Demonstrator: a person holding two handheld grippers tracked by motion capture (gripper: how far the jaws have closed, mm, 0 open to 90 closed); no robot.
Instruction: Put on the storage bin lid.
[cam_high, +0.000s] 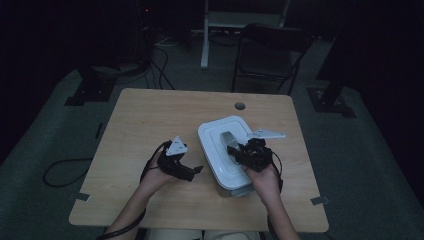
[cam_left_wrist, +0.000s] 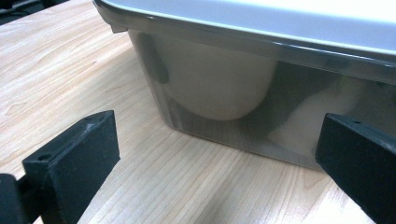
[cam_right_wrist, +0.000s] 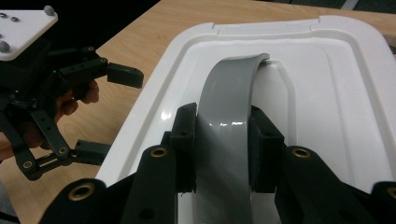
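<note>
Container (cam_high: 225, 150), translucent grey body with white lid (cam_right_wrist: 327, 93) and grey arched handle (cam_right_wrist: 229, 107) on top; stands on the desk (cam_high: 150, 120) right of centre, its near end close to the near edge.

Right gripper (cam_right_wrist: 223, 149): jaws closed on the handle, one pad against each flank of the grey strap, low on the arch.

Left gripper (cam_left_wrist: 210, 158): jaws spread wide and empty, low over the desk just beside the container's left wall, not touching it; pale rounded contents show dimly through that wall.

Step in hand, as judged: lifting the lid, or the whole container, by the handle. To do it well, keep the grip square across the strap and pull straight up; a slanted pull would likely let the smooth handle slide through the pads. If only the lid is meant to rise, the left gripper should brace the body first.

Room: wide bare wood to the left and toward the far edge; less to the right edge. Near edge close; avoid drawing the container that way.
</note>
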